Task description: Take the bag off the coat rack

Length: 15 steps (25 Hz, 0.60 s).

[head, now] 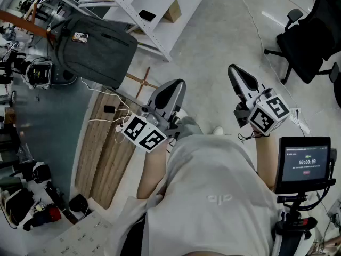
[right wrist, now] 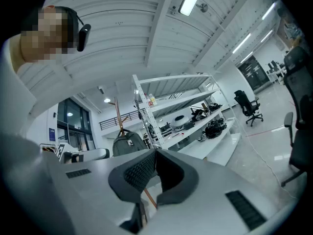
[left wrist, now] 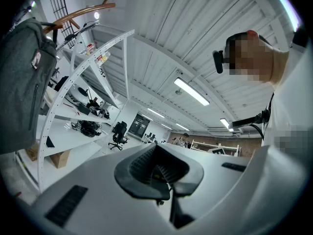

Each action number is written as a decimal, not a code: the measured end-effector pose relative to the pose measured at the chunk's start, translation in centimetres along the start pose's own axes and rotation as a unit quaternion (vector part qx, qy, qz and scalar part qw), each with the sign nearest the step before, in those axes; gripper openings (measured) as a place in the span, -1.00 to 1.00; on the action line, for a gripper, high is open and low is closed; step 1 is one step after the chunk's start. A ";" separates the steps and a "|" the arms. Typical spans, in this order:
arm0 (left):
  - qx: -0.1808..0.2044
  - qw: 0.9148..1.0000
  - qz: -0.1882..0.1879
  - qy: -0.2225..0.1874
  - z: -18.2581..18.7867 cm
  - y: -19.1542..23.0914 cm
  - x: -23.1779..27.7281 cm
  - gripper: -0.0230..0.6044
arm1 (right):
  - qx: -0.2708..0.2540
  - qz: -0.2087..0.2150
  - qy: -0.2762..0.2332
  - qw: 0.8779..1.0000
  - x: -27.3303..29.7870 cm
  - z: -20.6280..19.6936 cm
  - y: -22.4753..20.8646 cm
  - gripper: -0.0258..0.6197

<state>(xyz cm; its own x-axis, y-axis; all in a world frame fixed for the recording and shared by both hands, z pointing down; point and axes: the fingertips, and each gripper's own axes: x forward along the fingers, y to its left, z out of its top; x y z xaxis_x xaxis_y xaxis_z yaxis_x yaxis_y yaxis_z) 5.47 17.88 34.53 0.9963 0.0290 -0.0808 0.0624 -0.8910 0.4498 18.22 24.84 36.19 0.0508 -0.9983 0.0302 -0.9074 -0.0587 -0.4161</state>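
Across the office floor (head: 224,47) the grey backpack (head: 96,49) hangs on the coat rack (head: 139,82); my left gripper (head: 169,94) and right gripper (head: 240,80) (both closed, empty) must approach, opening.

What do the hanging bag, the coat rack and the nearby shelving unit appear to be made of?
Bag: woven fabric, matte heathered grey, judging by its soft sagging shape and zip line.
Coat rack: likely wood, warm brown with a slight sheen.
Shelving unit: probably painted metal, smooth white, with perforated uprights.
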 end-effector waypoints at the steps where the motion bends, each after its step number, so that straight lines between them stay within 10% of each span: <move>1: -0.001 1.000 0.001 -0.002 0.5 0.7 -0.2 -0.91 | -0.001 0.002 0.001 1.000 0.7 -0.1 0.3 -0.89; 15: -0.009 1.000 0.019 -0.015 8.6 18.2 -3.3 -0.91 | -0.013 0.019 0.026 0.999 20.6 -1.5 4.1 -0.89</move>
<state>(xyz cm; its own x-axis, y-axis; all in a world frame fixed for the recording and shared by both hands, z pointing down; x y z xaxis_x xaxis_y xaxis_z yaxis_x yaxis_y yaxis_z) 2.84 -2.34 35.35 0.9958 -0.0193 -0.0900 0.0253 -0.8830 0.4688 14.94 4.07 36.46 -0.0060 -0.9981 0.0620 -0.9186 -0.0190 -0.3948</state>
